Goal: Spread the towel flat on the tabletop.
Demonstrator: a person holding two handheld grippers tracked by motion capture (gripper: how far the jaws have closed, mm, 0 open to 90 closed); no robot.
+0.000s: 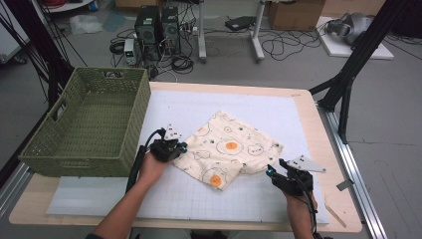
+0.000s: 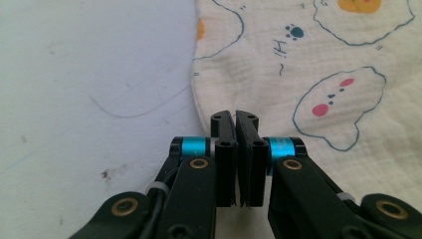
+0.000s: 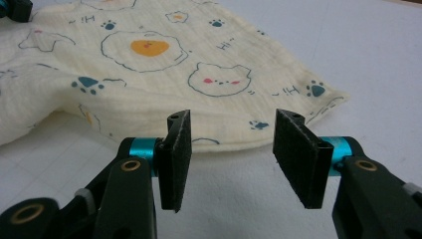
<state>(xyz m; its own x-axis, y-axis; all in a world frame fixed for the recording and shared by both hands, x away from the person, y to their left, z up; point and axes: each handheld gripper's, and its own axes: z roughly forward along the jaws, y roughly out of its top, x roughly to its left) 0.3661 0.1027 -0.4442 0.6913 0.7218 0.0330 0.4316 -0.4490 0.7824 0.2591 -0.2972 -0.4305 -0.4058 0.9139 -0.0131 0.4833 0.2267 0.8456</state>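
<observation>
A printed cloth (image 1: pixel 229 149) was spread on the tabletop (image 1: pixel 308 124), beside a green basket (image 1: pixel 89 124). The left claw (image 2: pixel 236 119) was clenched at the cloth's edge, nothing visibly pinched. The right claw (image 3: pixel 231 144) was held released before the near edge, apparently for a grab.

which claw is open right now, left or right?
The right claw: its jaws stand wide apart, short of the cloth's folded edge. The left claw has its jaws pressed together at the cloth's edge.
</observation>
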